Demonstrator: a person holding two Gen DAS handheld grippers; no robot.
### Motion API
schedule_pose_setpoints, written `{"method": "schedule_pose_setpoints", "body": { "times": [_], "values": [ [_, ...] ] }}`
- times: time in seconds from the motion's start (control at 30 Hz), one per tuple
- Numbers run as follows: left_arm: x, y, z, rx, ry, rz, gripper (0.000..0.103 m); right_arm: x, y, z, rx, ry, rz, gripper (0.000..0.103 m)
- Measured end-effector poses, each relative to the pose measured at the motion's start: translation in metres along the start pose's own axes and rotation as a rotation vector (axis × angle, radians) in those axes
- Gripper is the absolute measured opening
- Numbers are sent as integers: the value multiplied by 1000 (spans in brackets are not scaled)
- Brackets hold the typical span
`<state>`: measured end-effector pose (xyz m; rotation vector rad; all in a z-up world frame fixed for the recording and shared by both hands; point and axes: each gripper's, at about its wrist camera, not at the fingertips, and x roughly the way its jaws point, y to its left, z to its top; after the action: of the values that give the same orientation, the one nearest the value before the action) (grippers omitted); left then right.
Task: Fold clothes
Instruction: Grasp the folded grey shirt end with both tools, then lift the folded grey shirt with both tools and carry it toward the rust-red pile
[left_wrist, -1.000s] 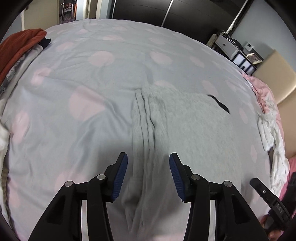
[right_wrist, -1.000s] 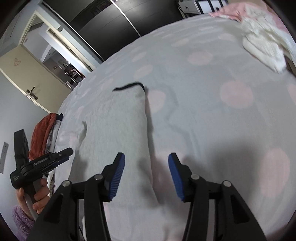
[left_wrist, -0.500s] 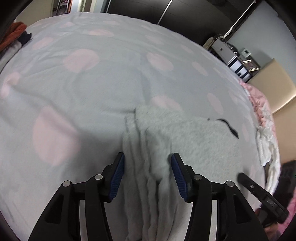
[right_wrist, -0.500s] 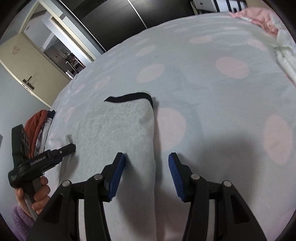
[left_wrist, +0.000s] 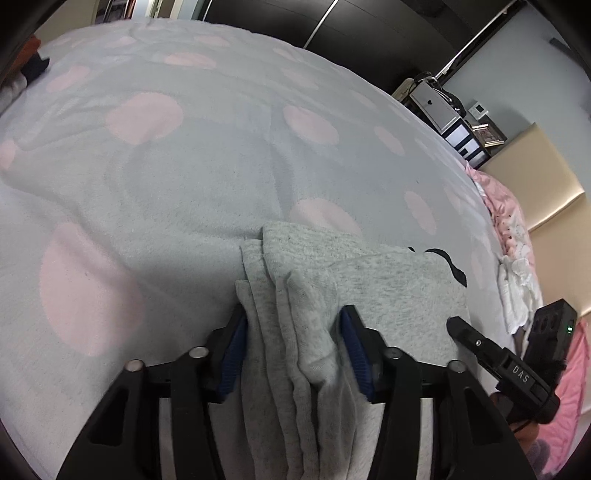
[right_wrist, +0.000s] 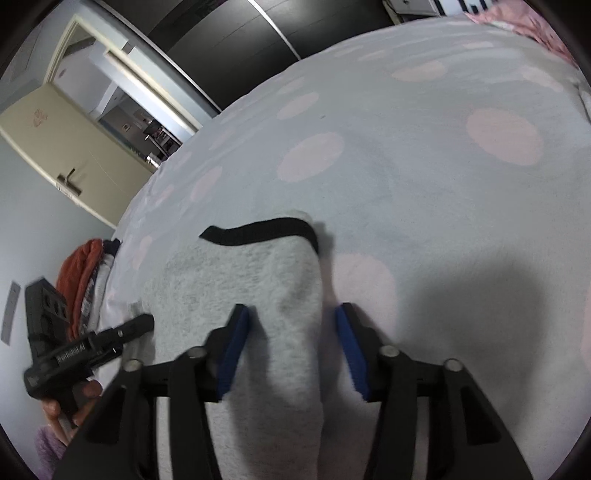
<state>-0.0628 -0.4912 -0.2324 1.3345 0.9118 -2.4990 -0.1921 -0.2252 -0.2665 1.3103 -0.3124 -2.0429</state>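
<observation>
Grey garment (left_wrist: 369, 291) edges between half-closed left gripper (left_wrist: 295, 347) and right gripper (right_wrist: 291, 347) pads, grip unclear, bedspread (left_wrist: 184, 166) beyond.

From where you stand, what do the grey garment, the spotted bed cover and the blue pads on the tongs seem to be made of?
The grey garment looks like soft heathered cotton knit, matte and finely speckled, with a smoother black trim. The spotted bed cover seems a napped, towel-like fabric, fuzzy where it creases. The blue pads look like ridged rubber or plastic; which one I cannot tell.
</observation>
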Motion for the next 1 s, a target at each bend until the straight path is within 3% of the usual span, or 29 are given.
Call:
{"method": "schedule_pose_setpoints", "body": {
  "times": [0.07,0.17,0.43,0.8,1.0],
  "values": [
    [-2,-5,0,12,-8,5,30,-1,2,-1,-2,-3,2,17],
    [-7,-12,0,34,-26,24,20,-9,8,-1,-8,-17,-3,12],
    [-61,-34,-7,72,-161,47,19,-61,65,-2,-136,-119,-45,10],
    [-200,-36,-31,36,-416,-2,18,-165,174,-23,-355,-296,-12,9],
    [-300,-9,-42,30,-535,63,17,-201,265,-39,-468,-331,108,8]
  ]
}}
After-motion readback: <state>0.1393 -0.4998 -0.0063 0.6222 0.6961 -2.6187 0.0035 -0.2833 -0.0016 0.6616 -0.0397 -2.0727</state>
